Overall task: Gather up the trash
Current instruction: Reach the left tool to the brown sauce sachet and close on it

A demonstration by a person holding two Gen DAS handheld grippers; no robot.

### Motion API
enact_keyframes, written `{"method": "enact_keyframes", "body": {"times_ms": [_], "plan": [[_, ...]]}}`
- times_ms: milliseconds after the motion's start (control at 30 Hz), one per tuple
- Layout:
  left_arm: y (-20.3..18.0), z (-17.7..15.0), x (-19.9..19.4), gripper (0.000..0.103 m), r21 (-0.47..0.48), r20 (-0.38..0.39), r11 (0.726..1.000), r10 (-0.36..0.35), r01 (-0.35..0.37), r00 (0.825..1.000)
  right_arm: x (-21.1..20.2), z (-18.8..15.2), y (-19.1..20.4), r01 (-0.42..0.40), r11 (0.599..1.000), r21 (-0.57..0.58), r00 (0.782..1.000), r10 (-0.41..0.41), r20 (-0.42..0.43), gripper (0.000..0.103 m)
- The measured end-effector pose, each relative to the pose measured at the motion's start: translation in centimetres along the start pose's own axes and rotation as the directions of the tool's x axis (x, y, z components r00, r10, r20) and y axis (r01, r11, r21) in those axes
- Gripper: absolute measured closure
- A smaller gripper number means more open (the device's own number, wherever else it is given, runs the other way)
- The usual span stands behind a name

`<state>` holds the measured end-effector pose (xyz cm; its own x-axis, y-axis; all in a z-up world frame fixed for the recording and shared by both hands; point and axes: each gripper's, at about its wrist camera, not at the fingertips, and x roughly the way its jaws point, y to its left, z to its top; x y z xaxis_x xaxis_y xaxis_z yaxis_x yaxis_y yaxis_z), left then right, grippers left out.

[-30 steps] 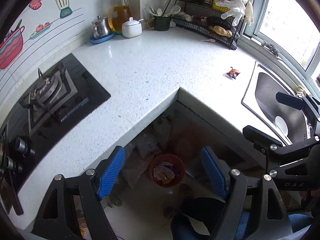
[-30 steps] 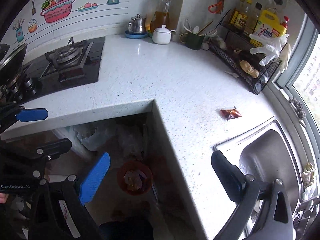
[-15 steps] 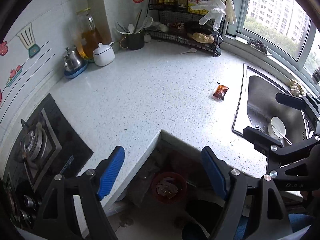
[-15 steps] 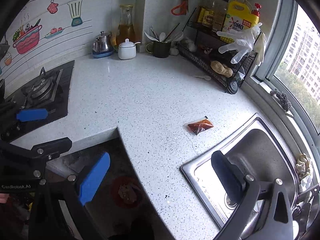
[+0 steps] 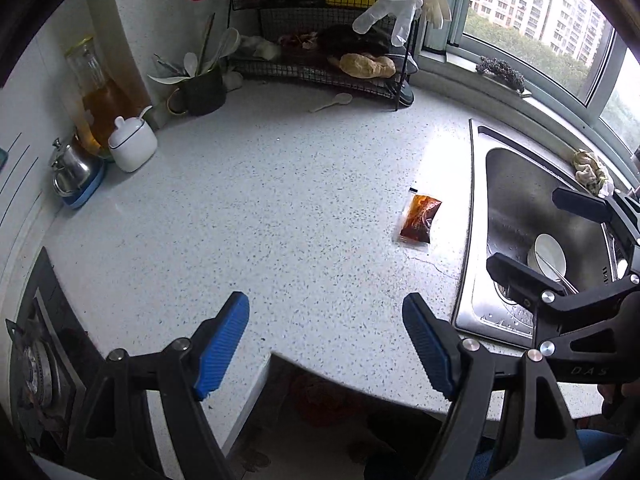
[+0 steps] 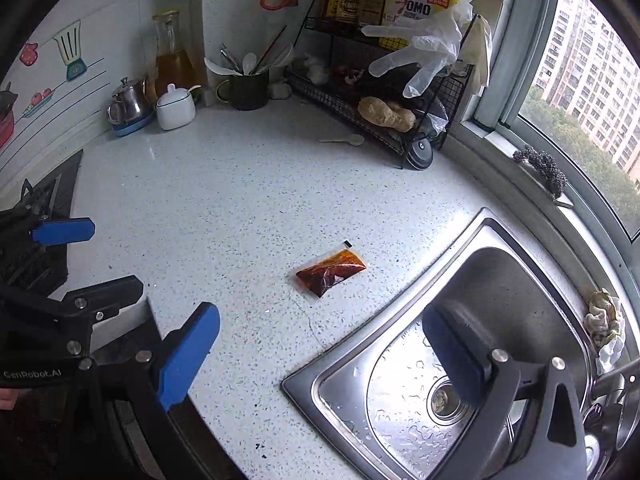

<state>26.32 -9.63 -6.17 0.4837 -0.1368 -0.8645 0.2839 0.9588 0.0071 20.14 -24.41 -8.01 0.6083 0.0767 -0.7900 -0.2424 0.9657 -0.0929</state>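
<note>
- Change since the earlier frames: both views have swung away from the floor gap under the counter toward the sink side. The red waste bin [image 5: 320, 398], plain a second ago, now shows only as a dim reddish shape under the counter edge in the left wrist view. The sauce packet [image 6: 331, 271] now sits larger and nearer the middle of the right wrist view.
- Left gripper [image 5: 326, 340]: two blue ribbed pads on black arms, set wide apart, nothing between them; it hangs over the counter's inner corner.
- Right gripper [image 6: 320, 354]: one blue pad at the left, one dark blue pad at the right, spread wide, empty; the right finger hangs over the sink.
- Sauce packet, one: small clear plastic sachet, oblong, filled with red-brown paste, lying flat on the countertop [image 6: 224, 200] just beside the sink's left rim, apart from both grippers.
- Countertop, one: white speckled stone, smooth, with a thin hairline crack near the packet.
- Sink [image 6: 400, 312], one: brushed steel, wet with droplets; one white dish [image 5: 547, 257] in the basin.
- Wire rack [image 6: 360, 100], one: black mesh, two tiers, bottles on top.
- Disposable gloves [image 6: 424, 54]: translucent, draped on the rack; count cannot be told.
- Plastic spoon [image 6: 347, 140], one: white, on the counter by the rack.
- White lidded pot [image 6: 175, 108], one; steel teapot [image 6: 127, 104], one, on a blue saucer.
- Dark utensil cup [image 6: 246, 88], one.
</note>
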Motion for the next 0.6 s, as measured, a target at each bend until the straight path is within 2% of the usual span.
{"method": "enact_keyframes", "body": {"times_ms": [267, 600], "plan": [[-2.8, 3.0, 4.8, 0.025, 0.072, -0.074, 0.996, -0.053, 0.058, 0.996, 3.0, 0.0, -3.9, 0.027, 0.997, 0.068, 0.997, -0.022, -0.072, 0.002], [-6.3, 5.9, 11.1, 0.025, 0.105, -0.166, 0.984, -0.127, 0.146, 0.978, 6.1, -0.7, -8.5, 0.088, 0.988, 0.124, 0.986, -0.068, -0.153, 0.002]]}}
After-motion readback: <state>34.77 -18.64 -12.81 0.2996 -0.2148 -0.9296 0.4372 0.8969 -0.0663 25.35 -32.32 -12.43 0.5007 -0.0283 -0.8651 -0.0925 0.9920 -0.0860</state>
